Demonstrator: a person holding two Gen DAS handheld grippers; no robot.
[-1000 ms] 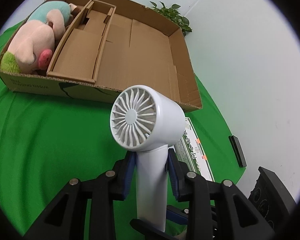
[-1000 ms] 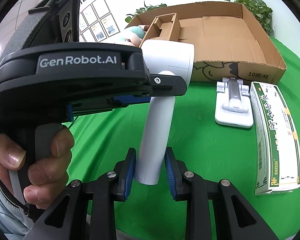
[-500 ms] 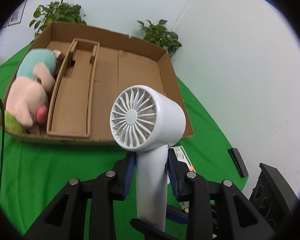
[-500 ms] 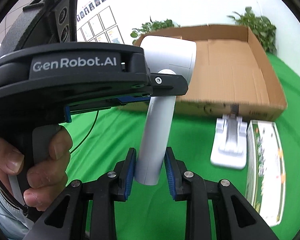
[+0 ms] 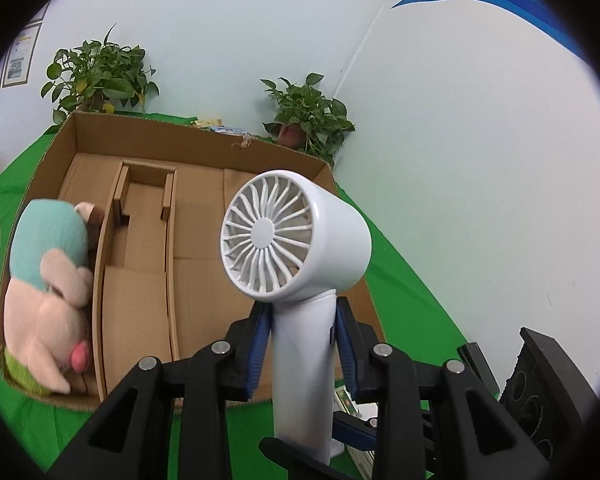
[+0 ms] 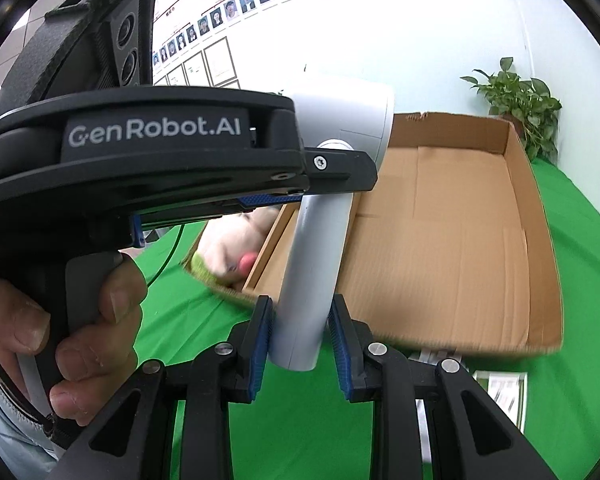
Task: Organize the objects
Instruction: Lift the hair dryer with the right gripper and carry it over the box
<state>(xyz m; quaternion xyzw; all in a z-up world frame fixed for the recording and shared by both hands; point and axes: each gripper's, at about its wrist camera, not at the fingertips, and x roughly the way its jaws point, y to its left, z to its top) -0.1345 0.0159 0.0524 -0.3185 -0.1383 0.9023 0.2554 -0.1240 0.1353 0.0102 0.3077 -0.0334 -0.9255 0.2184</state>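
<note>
The white handheld fan (image 5: 296,236) fills the centre of the left wrist frame, its long axis running up the handle, near upright with a slight lean; the round grille faces the lens and a little to the left of the frame, the barrel pointing away to the right. The left gripper (image 5: 303,344) is clamped on the handle just below the head, blue pads pressed to both sides; the right gripper (image 6: 298,340) is closed on the handle's lower end, seen at centre bottom of the right wrist frame. The fan hangs in the air in front of and above the cardboard box (image 5: 80,136), which spans the middle left; a plush toy (image 5: 46,292) lies in the box's leftmost compartment, at the left edge of the frame; green cloth (image 5: 412,308) shows around the box.
</note>
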